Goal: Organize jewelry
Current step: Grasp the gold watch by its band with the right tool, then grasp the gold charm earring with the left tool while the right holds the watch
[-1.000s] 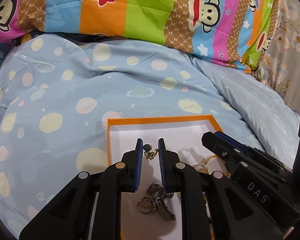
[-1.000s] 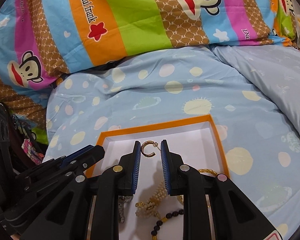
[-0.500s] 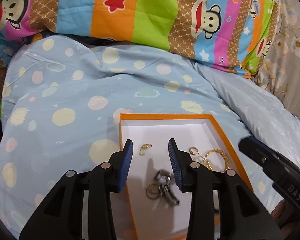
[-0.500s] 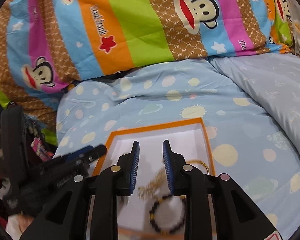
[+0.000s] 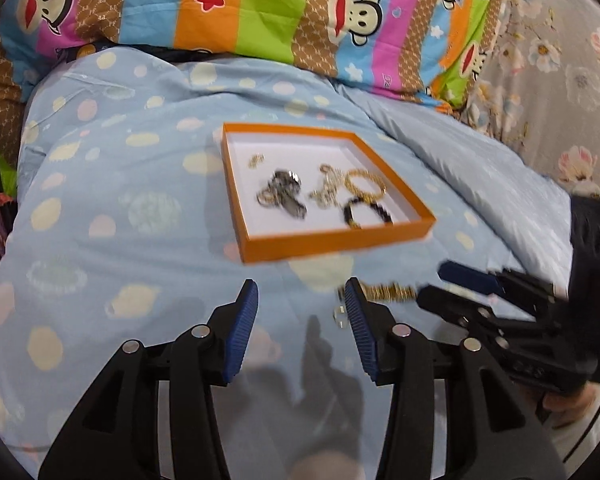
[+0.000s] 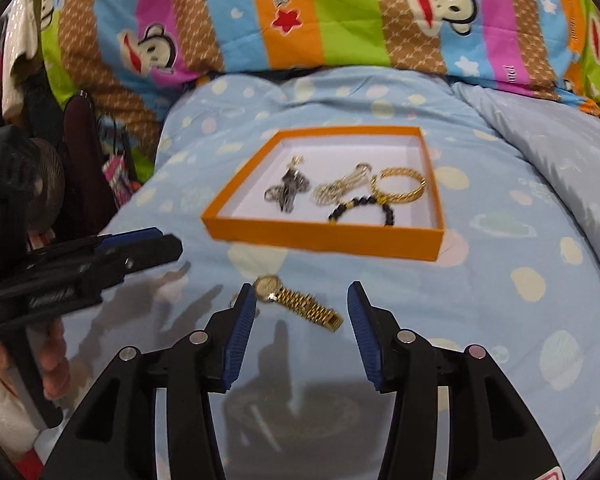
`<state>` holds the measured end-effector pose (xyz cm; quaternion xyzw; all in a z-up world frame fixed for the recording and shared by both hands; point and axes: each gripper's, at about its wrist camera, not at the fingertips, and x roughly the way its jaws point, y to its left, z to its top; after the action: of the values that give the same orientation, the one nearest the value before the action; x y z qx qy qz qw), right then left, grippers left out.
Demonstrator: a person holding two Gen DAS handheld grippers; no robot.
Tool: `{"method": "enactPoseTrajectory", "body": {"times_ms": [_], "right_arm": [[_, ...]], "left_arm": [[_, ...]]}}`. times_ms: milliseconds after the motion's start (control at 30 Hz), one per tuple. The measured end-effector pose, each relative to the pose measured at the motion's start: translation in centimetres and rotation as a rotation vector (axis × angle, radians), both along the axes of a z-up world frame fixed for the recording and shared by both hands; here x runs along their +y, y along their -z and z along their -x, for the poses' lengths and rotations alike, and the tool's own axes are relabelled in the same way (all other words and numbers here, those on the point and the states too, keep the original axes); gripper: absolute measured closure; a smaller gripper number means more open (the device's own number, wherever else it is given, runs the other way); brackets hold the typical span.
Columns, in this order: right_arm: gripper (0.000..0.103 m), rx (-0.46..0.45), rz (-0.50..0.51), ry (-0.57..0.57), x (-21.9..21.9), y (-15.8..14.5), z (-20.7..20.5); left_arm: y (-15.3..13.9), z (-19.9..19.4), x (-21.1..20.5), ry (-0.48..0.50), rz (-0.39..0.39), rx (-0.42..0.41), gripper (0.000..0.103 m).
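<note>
An orange-rimmed box (image 5: 332, 240) (image 6: 320, 236) with a white floor lies on the blue spotted duvet. It holds a dark metal clip piece (image 6: 286, 194), a pale bead strand (image 6: 340, 188), a gold bangle (image 6: 400, 188), a black bead bracelet (image 6: 360, 210) and a small gold earring (image 5: 256, 160). A gold watch (image 6: 300, 302) (image 5: 384, 291) lies on the duvet in front of the box. My right gripper (image 6: 302, 308) is open and empty, its fingers either side of the watch. My left gripper (image 5: 300, 308) is open and empty, left of the watch.
A striped monkey-print pillow (image 5: 260, 8) lies behind the box. A floral cloth (image 5: 560, 80) is at the right. A fan and clutter (image 6: 28, 184) stand off the bed's left side. A small clear bead (image 5: 340, 316) lies by the left gripper's right finger.
Both grippers have let go of their earrings, opened wide and pulled back out of the box toward the near side. The watch has come into view in front of the box.
</note>
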<state>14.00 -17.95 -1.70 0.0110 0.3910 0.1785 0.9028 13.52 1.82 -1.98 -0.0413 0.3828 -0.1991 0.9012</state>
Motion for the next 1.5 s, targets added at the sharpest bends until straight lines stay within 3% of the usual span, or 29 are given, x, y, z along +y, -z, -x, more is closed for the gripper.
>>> {"method": "enactPoseTrajectory", "body": {"times_ms": [367, 533, 633, 767, 1033, 1200, 1500], "right_arm": [[0.057, 0.076, 0.093, -0.045, 1.4, 2.2, -2.3], [0.086, 0.089, 0.113, -0.053, 1.9, 2.4, -2.2], [0.092, 0.105, 0.104, -0.002, 1.5, 2.2, -1.7], [0.092, 0.121, 0.04, 0.085, -0.5, 2.3, 0.1], [0.092, 0.128, -0.081, 0.166, -2.9, 2.6, 3.4], [0.092, 0.13, -0.088, 0.172, -2.8, 2.7, 3.3], [0.092, 0.13, -0.09, 0.174, -2.7, 2.7, 3.4]], "left_arm": [[1.4, 1.5, -0.7, 0.03, -0.02, 0.024, 0.059], [1.8, 1.5, -1.1, 0.048, -0.026, 0.037, 0.059], [2.1, 1.4, -1.5, 0.061, -0.036, 0.051, 0.059], [2.5, 1.1, -2.3, 0.078, -0.061, 0.061, 0.049], [3.2, -1.3, -4.7, 0.103, -0.117, 0.077, 0.05], [3.2, -1.7, -5.4, 0.097, -0.142, 0.071, 0.054], [3.2, -1.7, -5.5, 0.103, -0.142, 0.069, 0.074]]}}
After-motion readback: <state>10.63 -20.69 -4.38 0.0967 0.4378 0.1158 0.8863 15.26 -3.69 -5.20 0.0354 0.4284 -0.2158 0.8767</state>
